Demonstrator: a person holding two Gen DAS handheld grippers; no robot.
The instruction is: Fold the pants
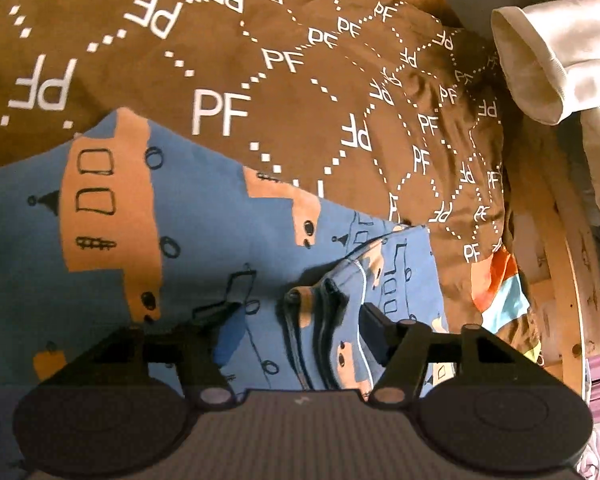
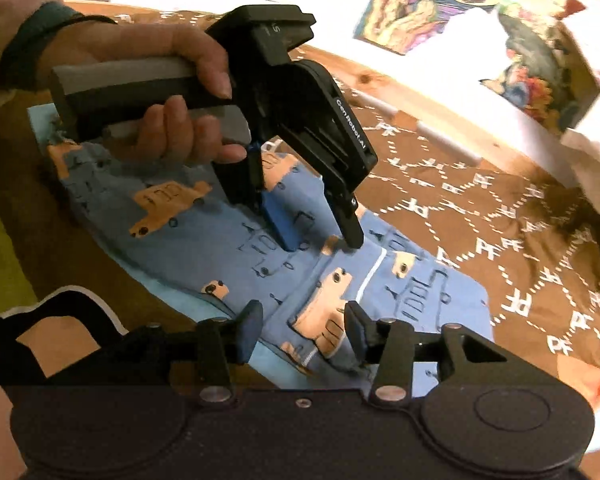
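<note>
Blue pants (image 1: pixel 180 216) printed with orange vehicles lie folded on a brown bedspread (image 1: pixel 260 60) with white "PF" lettering. In the left wrist view my left gripper (image 1: pixel 296 316) stands open low over the cloth, and a small bunched ridge of fabric (image 1: pixel 316 300) rises between its fingers without being pinched. The right wrist view shows the pants (image 2: pixel 220 240) lengthwise, with the left gripper (image 2: pixel 316 232) held by a person's hand (image 2: pixel 180 120), tips down on the fabric. My right gripper (image 2: pixel 304 332) is open at the pants' near edge, with cloth lying between its fingers.
A cream garment (image 1: pixel 540 64) hangs over the wooden bed frame (image 1: pixel 572 280) at the right. A striped orange and light-blue cloth (image 1: pixel 500 288) peeks out beside the pants. Colourful pictures (image 2: pixel 420 8) hang on the wall behind, and a white cloth (image 2: pixel 592 160) lies at the right.
</note>
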